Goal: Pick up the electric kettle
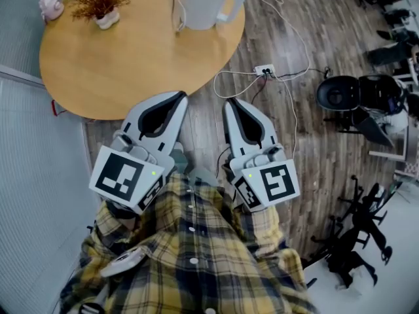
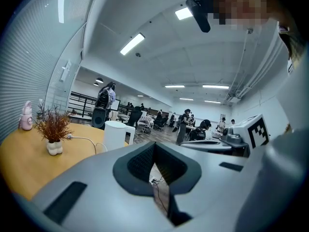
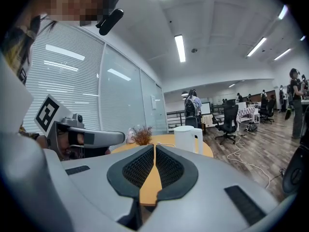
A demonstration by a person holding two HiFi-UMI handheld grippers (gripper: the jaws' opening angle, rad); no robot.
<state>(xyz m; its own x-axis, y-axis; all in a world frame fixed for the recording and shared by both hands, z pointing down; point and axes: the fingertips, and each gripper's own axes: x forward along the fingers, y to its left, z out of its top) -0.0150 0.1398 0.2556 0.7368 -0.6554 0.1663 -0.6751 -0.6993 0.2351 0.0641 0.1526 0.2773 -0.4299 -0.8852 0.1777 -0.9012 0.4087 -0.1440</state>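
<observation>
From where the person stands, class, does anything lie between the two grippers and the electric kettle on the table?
Nothing visible does. Only bare table and floor lie between the left gripper, the right gripper and the electric kettle. The potted plant stands off to the left; a white cable curls beside the kettle.

The head view's top edge cuts off the electric kettle [image 1: 204, 5] (upper part and lid).

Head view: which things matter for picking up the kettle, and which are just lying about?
Job: kettle; table under it; left hand-held gripper; right hand-held gripper.
Lying about: plant; pink figurine; power strip; chair.
</observation>
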